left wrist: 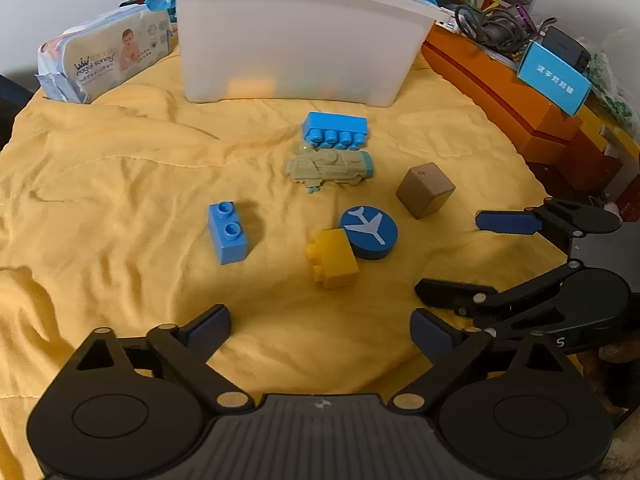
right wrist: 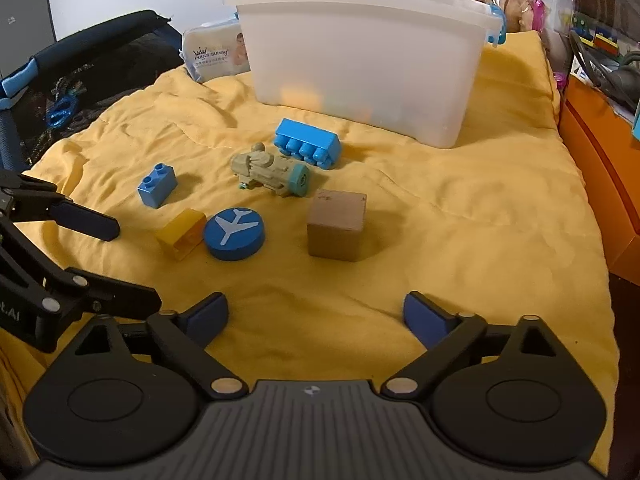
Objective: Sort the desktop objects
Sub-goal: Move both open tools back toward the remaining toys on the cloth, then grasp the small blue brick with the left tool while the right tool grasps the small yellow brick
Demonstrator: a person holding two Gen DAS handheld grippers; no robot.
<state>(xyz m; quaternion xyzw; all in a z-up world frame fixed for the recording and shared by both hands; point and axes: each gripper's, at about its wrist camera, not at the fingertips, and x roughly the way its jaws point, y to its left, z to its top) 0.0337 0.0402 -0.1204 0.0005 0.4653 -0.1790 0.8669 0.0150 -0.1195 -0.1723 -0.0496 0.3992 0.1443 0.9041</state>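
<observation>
On the yellow cloth lie a small blue two-stud brick (left wrist: 227, 232), a yellow brick (left wrist: 332, 258) touching a blue disc with a white plane (left wrist: 369, 232), a brown wooden cube (left wrist: 425, 189), a grey-green toy vehicle (left wrist: 330, 169) and a long blue brick (left wrist: 335, 130) on its side. My left gripper (left wrist: 320, 330) hangs open over bare cloth, nearer than the yellow brick. My right gripper (right wrist: 316, 316) is open too, in front of the cube (right wrist: 337, 225), and shows at the right of the left wrist view (left wrist: 468, 256). Nothing is held.
A translucent white bin (left wrist: 300, 36) stands behind the toys. A pack of baby wipes (left wrist: 104, 60) leans at the back left. Orange boxes (left wrist: 520, 108) with cables and a blue card border the right side. A dark netted frame (right wrist: 60, 92) edges the left.
</observation>
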